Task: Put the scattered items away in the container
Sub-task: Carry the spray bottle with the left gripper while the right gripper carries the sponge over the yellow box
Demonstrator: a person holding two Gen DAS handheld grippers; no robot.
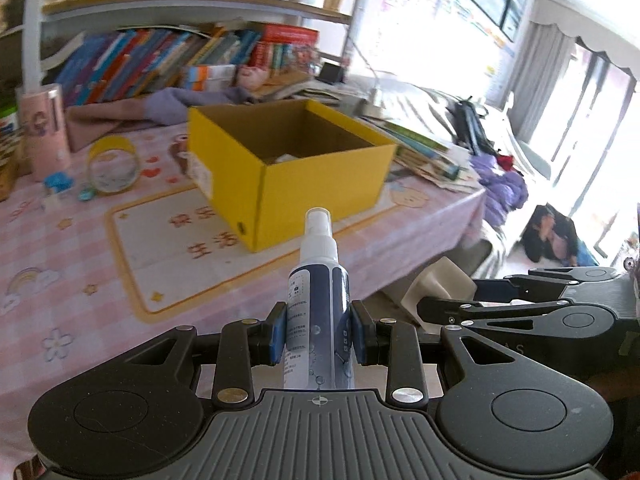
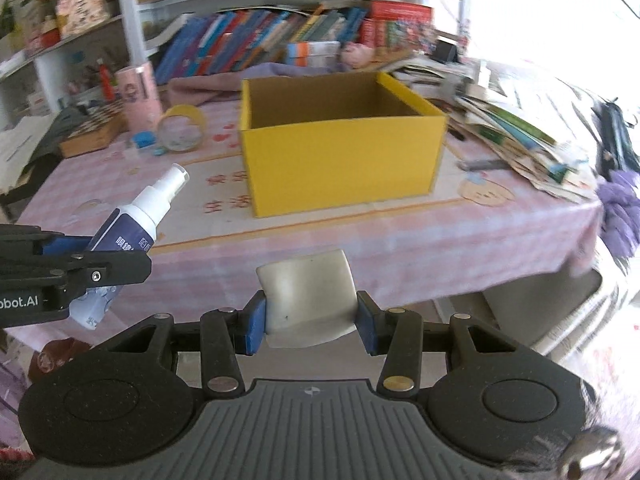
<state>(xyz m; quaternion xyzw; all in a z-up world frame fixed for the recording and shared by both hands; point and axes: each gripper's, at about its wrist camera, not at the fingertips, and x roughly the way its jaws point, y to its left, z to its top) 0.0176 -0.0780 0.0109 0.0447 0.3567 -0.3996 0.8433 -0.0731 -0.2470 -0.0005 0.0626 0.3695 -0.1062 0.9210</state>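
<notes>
A spray bottle (image 1: 318, 300) with a white nozzle and a dark blue label is clamped between the blue-padded fingers (image 1: 279, 332) of the left gripper (image 1: 319, 334), its nozzle pointing away from the camera towards the yellow box (image 1: 320, 184). In the right wrist view the same bottle (image 2: 136, 220) is seen at the left edge, tilted with its nozzle up and to the right, held by the left gripper (image 2: 80, 264). A pale, cream-coloured flat item (image 2: 310, 296), slightly curved, is gripped between the fingers (image 2: 256, 324) of the right gripper (image 2: 311, 326); what it is cannot be told. Both held things are carried in the air near the front edge of the table (image 2: 400, 248), which is covered with a pink checked cloth. The open yellow box (image 2: 344, 160) stands on the table beyond them, well apart from both grippers; something pale is glimpsed at its bottom in the left wrist view. A roll of tape (image 1: 114, 168) lies on its side to the left of the box, beside a pink cylindrical container (image 1: 42, 132). Leaning books (image 2: 260, 44) are lined up behind the box.
</notes>
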